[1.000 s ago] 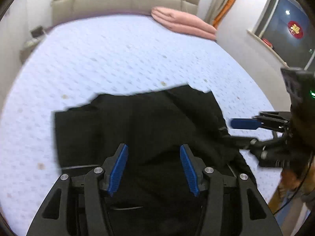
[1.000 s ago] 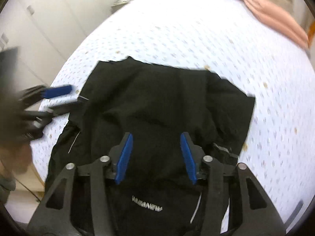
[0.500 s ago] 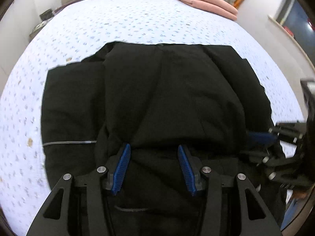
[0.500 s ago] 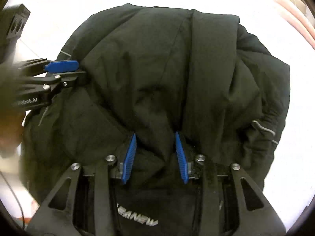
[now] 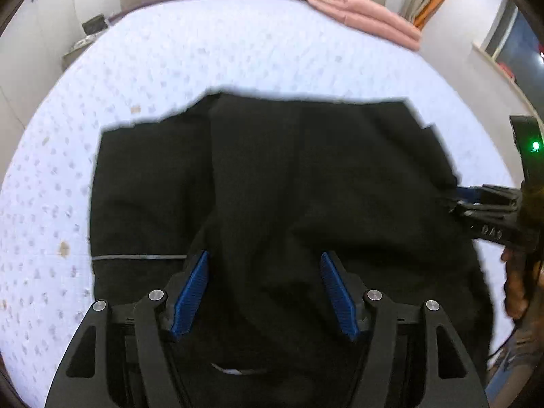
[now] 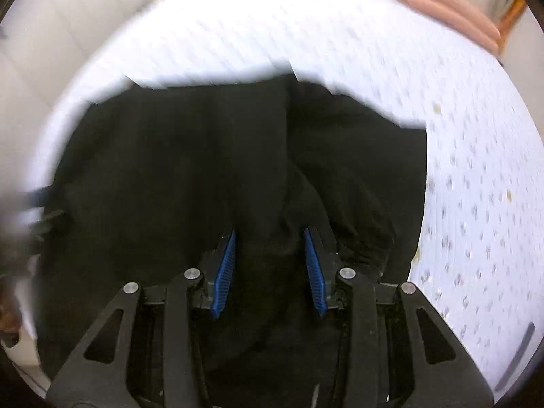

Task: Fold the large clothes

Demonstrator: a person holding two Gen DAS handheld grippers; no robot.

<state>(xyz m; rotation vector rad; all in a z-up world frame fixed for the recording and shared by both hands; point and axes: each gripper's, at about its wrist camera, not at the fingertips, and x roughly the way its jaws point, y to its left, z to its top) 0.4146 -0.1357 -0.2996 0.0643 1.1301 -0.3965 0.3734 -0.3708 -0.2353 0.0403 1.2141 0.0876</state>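
**Black jacket going down on the bed, mid-fold**

Since the bed [image 5: 238,51] is the only big flat surface here, it makes sense the black jacket [image 5: 272,176] is spread on its dotted sheet, filling the middle and bottom of both views. Looks like a fold has just been laid over, my guess anyway: the far edge runs pretty straight across the frame, a thick ridge of doubled cloth runs down the centre, and a thin pale stripe shows at lower left. It's puffy and creased, so it'll probably need smoothing.

The left gripper [image 5: 265,285] has its tongs apart and opening, cloth lying between them but not pinched. The right gripper [image 6: 268,265] has its tongs closer together with a bunch of fabric between; whether they're actually squeezing it, I can't tell.

Pink folded blanket [image 5: 360,17] sits upper right, out of the way.
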